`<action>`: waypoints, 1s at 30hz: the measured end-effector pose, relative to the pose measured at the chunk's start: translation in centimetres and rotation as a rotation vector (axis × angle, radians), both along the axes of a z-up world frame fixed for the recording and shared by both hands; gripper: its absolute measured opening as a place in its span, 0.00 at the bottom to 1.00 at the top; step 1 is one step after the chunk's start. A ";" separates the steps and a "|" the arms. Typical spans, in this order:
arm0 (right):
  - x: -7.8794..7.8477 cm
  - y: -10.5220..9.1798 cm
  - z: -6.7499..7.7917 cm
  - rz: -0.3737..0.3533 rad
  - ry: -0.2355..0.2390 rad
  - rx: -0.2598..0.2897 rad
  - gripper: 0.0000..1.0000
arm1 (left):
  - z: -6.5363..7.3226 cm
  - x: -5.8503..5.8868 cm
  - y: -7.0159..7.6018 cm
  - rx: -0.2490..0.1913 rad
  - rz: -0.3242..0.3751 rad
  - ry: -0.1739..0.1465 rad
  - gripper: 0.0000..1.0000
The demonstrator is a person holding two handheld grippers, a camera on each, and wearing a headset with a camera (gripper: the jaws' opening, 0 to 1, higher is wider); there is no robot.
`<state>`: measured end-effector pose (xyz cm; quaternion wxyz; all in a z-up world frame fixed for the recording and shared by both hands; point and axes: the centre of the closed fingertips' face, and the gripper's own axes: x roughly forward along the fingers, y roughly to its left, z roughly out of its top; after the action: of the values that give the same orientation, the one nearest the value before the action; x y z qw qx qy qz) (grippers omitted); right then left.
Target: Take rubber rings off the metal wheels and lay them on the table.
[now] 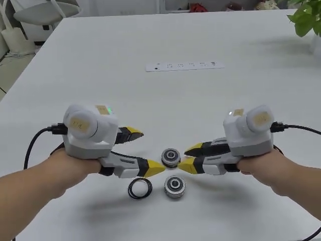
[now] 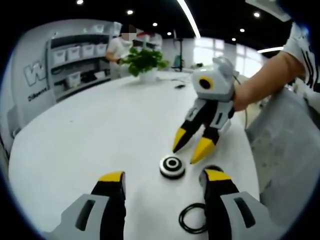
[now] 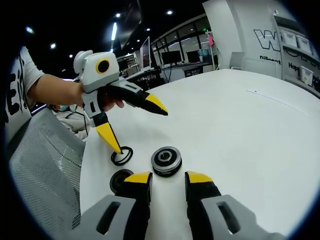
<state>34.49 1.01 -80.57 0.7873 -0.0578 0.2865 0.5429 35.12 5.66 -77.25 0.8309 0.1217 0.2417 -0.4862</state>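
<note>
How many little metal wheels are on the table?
2: the far wheel sits farther from the person; the near wheel lies beside the loose rubber rings.

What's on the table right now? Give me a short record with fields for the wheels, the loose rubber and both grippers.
surface: white table
far wheel: lies flat between the two grippers' tips, dark outer band
near wheel: lies flat, closer to the person
rubber ring: black, loose on the table, left of the near wheel and apart from it; count unclear
left gripper: open wide, holding nothing
right gripper: open, fingers aimed at the far wheel, holding nothing
background: power strip, plant
</note>
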 end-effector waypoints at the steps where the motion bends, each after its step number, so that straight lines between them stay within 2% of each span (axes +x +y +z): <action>1: 0.0 0.0 0.0 -0.001 -0.002 0.000 0.23 | 0.0 0.0 -0.1 -0.001 -0.001 0.002 0.63; 13: 0.1 0.3 -0.4 0.005 -0.007 -0.004 0.20 | -0.5 0.0 -1.3 -0.012 -0.026 0.017 0.55; 19: 0.2 0.3 -0.5 -0.002 -0.006 -0.002 0.19 | -0.5 -0.4 -2.1 -0.020 -0.054 0.019 0.44; 30: 0.1 0.4 -0.5 -0.010 0.000 0.009 0.17 | -1.6 -0.4 -3.0 -0.004 -0.077 0.045 0.37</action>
<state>34.62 1.38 -81.06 0.7903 -0.0530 0.2843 0.5402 34.69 2.63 -78.85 0.8062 0.1182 0.2543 -0.5210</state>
